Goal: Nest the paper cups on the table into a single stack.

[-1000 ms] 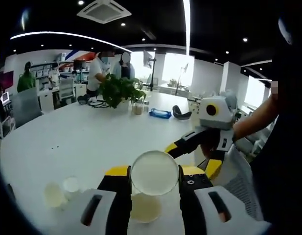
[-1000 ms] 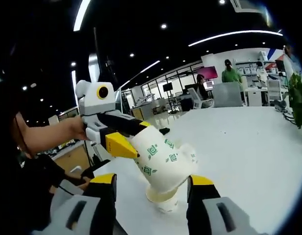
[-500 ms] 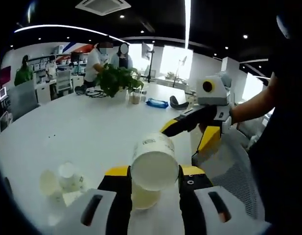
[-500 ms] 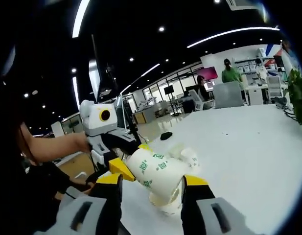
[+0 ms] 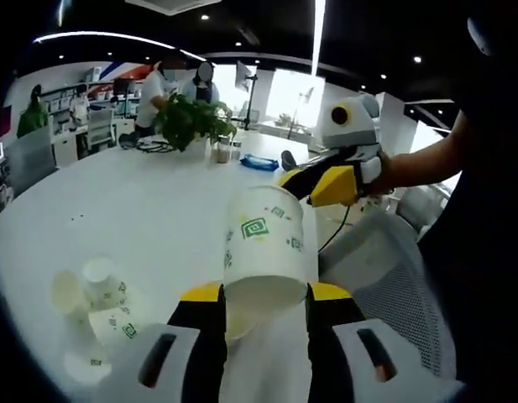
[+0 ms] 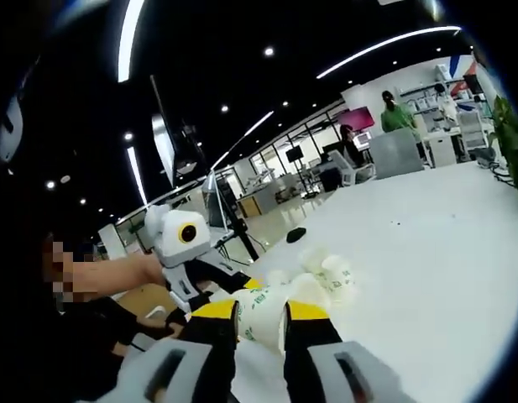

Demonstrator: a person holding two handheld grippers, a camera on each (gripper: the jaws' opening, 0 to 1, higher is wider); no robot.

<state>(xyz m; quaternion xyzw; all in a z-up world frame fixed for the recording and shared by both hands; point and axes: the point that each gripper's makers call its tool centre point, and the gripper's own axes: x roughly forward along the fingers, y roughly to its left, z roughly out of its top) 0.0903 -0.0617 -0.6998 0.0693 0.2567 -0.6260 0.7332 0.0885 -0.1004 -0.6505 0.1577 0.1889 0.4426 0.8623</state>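
A white paper cup with green squares (image 5: 263,243) stands up between my left gripper's (image 5: 263,294) yellow-tipped jaws, which are shut on its near end. My right gripper (image 5: 313,180) comes in from the right and meets the cup's far end. In the right gripper view the same cup (image 6: 263,319) fills the narrow gap of my right gripper (image 6: 260,311), whose jaws have closed on it. My left gripper (image 6: 210,273) reaches in from the left, held by a hand. Several loose cups (image 5: 86,290) lie on the white table (image 5: 141,210), and they appear again as cups (image 6: 326,273) beyond the jaws.
A potted plant (image 5: 187,122) and a blue item (image 5: 259,162) sit at the table's far side, with people standing behind. A grey mesh chair (image 5: 384,269) stands at the table's right edge. The person's arm (image 5: 426,168) reaches in from the right.
My right gripper's jaws went from wide apart to narrow around the cup. The left gripper tipped the cup from end-on to upright in its view. The loose cups shifted with the cameras.
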